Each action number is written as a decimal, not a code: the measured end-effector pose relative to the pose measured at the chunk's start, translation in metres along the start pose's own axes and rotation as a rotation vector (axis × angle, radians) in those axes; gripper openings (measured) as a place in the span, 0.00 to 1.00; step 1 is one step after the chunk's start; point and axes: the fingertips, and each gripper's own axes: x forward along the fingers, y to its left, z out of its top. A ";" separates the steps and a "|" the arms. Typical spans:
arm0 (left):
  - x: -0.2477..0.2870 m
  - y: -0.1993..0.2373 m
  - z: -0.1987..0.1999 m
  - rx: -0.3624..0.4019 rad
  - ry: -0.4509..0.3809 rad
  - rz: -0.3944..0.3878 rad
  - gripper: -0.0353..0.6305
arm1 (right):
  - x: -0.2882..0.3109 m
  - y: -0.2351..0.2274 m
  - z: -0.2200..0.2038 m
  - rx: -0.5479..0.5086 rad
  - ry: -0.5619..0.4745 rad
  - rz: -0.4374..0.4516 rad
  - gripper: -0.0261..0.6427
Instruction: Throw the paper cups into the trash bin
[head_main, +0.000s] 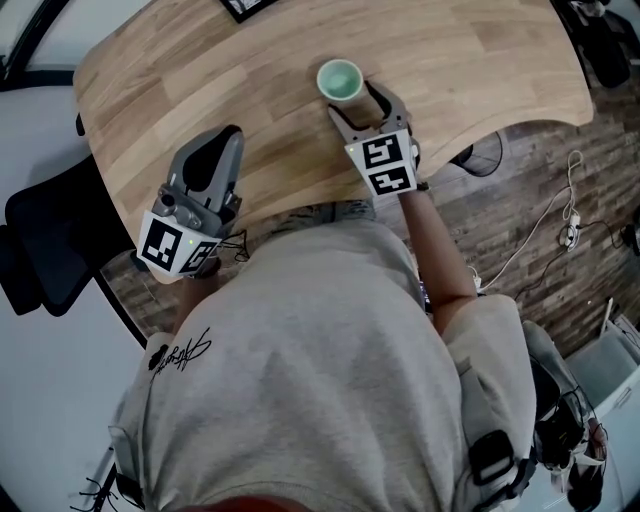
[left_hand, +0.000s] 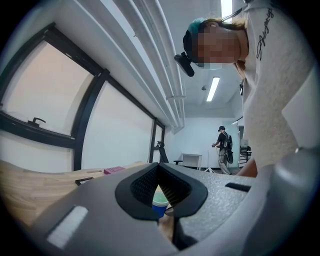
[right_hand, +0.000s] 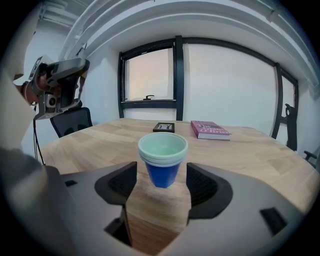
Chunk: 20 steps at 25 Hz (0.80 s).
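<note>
Here the right gripper has its jaws spread wide and holds nothing. The nested paper cups stand upright on the table at its twelve o'clock, between the pads but untouched. For a good grip, slide in level until the pads flank the blue wall below the rim, then close gently so the stack neither crushes nor tips. The left gripper, at eight o'clock in the head view, is closed and empty. No trash bin shows in any view, and the number of nested cups is unclear.
</note>
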 end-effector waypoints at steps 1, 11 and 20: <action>-0.001 0.001 0.000 0.000 0.001 0.004 0.06 | 0.003 0.000 -0.001 0.000 0.004 0.002 0.46; -0.014 0.009 -0.001 0.008 0.006 0.058 0.06 | 0.022 -0.003 -0.007 -0.007 0.029 0.007 0.46; -0.021 0.013 0.000 0.007 0.006 0.086 0.06 | 0.036 0.000 -0.010 -0.016 0.033 0.023 0.46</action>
